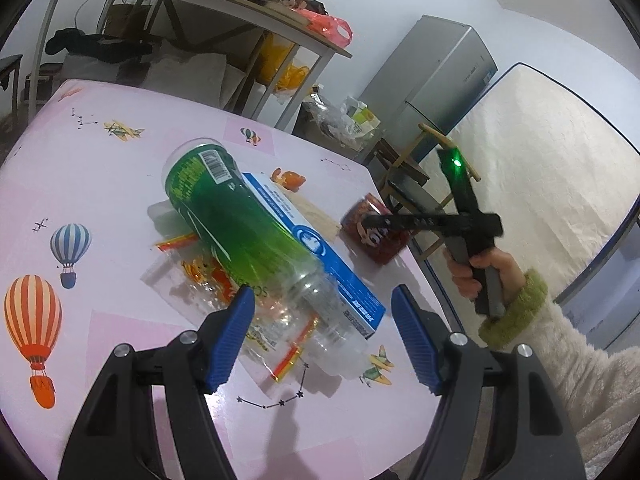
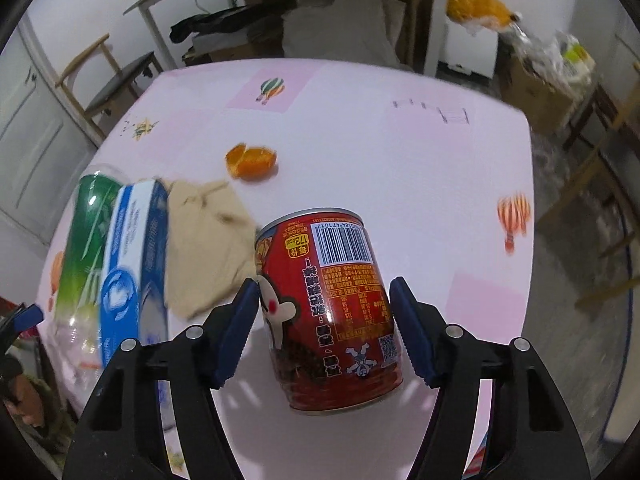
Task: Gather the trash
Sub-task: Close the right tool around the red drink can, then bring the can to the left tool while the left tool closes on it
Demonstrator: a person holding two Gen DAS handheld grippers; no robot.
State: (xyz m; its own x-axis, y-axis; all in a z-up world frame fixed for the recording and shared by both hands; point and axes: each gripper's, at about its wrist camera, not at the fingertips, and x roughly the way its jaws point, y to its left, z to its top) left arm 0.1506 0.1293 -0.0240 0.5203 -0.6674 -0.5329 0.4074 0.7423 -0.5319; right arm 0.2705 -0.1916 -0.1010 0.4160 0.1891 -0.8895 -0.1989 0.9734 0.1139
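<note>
A green plastic bottle lies on its side on the pink table, across a blue-and-white box and clear snack wrappers. My left gripper is open, its jaws on either side of the bottle's clear neck end. A red can stands near the table's right edge; it also shows in the left wrist view. My right gripper is open with its jaws around the can, close to its sides. A beige paper bag and orange peel lie beyond.
A cardboard box of trash stands on the floor past the table's far right corner. Wooden chairs stand to the right, and a shelf unit with bags behind. A grey fridge and a mattress are at the right.
</note>
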